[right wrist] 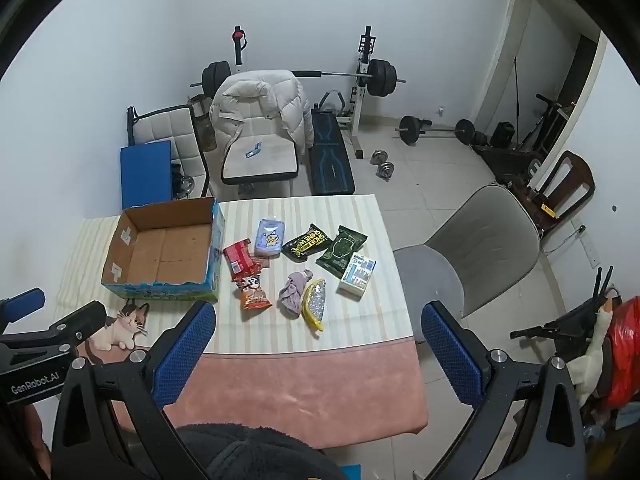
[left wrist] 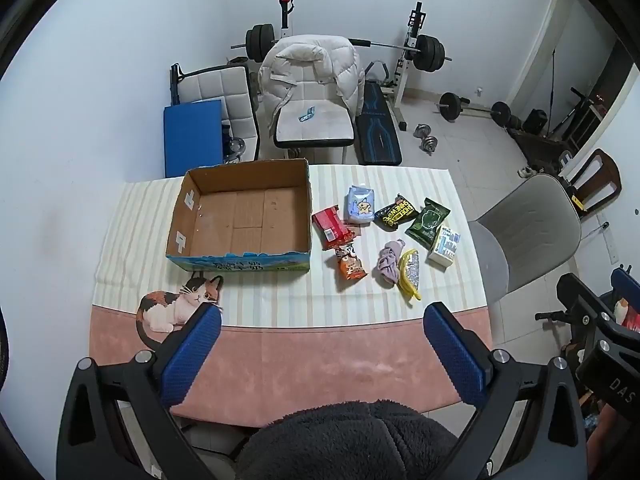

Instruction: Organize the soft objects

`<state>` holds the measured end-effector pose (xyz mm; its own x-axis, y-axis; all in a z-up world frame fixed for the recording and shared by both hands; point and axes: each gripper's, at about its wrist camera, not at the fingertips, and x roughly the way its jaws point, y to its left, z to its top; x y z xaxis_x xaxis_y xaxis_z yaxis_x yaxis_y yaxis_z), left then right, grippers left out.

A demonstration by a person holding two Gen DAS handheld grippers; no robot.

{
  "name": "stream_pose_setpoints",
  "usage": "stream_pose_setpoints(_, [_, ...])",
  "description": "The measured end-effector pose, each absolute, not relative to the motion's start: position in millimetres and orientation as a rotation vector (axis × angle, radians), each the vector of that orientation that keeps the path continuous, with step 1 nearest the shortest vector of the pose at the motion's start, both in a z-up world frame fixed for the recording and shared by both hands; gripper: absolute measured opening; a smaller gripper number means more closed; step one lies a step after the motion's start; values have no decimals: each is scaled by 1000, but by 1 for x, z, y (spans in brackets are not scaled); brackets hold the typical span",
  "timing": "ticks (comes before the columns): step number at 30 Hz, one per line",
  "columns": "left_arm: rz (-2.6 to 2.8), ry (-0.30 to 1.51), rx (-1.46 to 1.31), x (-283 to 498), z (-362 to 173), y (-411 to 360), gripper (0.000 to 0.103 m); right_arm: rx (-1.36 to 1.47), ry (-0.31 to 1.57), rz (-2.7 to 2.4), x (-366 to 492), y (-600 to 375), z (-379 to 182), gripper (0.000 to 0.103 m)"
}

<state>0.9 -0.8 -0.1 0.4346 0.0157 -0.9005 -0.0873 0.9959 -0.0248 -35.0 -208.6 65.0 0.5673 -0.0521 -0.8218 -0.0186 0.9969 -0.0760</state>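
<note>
An open cardboard box [left wrist: 244, 216] stands empty on the striped table cloth, also in the right wrist view [right wrist: 164, 252]. Right of it lie soft packs: a red pack [left wrist: 331, 226], an orange snack bag [left wrist: 351, 266], a light blue tissue pack [left wrist: 361, 205], a black wipes pack [left wrist: 397, 213], a green pack [left wrist: 427, 222], a white box [left wrist: 444, 247], a purple cloth [left wrist: 389, 266] and a yellow glitter pouch [left wrist: 412, 276]. A plush cat [left wrist: 180, 304] sits before the box. My left gripper [left wrist: 322, 320] and right gripper [right wrist: 318, 322] are open and empty, held above the table's near edge.
The table's near part is pink [left wrist: 320, 360]. A grey chair [right wrist: 472, 256] stands right of the table. Behind it are a white chair with a coat [left wrist: 312, 88], a weight bench [left wrist: 378, 128], barbells and dumbbells [left wrist: 426, 140]. A dark fleece sleeve fills the bottom.
</note>
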Motion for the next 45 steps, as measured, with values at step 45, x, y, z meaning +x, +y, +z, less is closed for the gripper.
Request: stream_pose_setpoints(45, [62,1057,-90,-1,9,-1,103,-67,948,-16,-34,-208,70,103])
